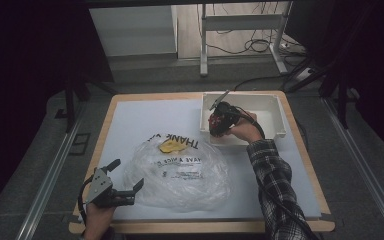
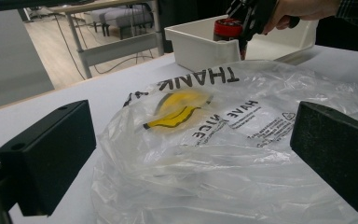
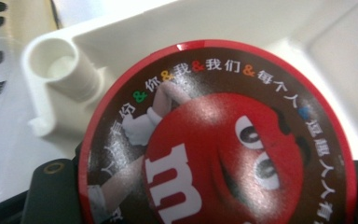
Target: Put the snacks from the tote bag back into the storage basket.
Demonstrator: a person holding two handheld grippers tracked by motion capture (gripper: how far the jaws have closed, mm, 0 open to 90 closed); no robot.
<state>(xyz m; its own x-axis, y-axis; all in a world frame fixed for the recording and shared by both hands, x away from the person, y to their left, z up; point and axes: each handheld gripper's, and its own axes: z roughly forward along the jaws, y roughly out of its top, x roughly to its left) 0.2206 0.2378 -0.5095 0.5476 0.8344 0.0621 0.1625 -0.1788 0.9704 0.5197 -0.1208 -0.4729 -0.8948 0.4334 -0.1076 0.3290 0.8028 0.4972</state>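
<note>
A round candy tub point(image 1: 214, 125) with a red lid showing a red cartoon face point(image 3: 223, 154) hangs over the front left corner of a white bin point(image 1: 281, 121), with my right gripper point(image 1: 220, 119) shut on it. A crumpled clear plastic bag point(image 1: 180, 175), printed with black words and a yellow smiley point(image 1: 169, 146), lies at the table's front middle. My left gripper point(image 1: 127, 174) rests at the front left, open, its black jaws wide apart at the bag's point(image 2: 223, 144) left edge. Past the bag, the left gripper view shows the tub point(image 2: 227, 29) at the bin's wall point(image 2: 196, 46).
The bin point(image 3: 270, 28) stands at the back right of the pale table top point(image 1: 130, 120) and has a round post point(image 3: 67, 70) at its corner. Beyond the table's far edge are a desk frame point(image 1: 204, 45) and floor cables point(image 1: 260, 45).
</note>
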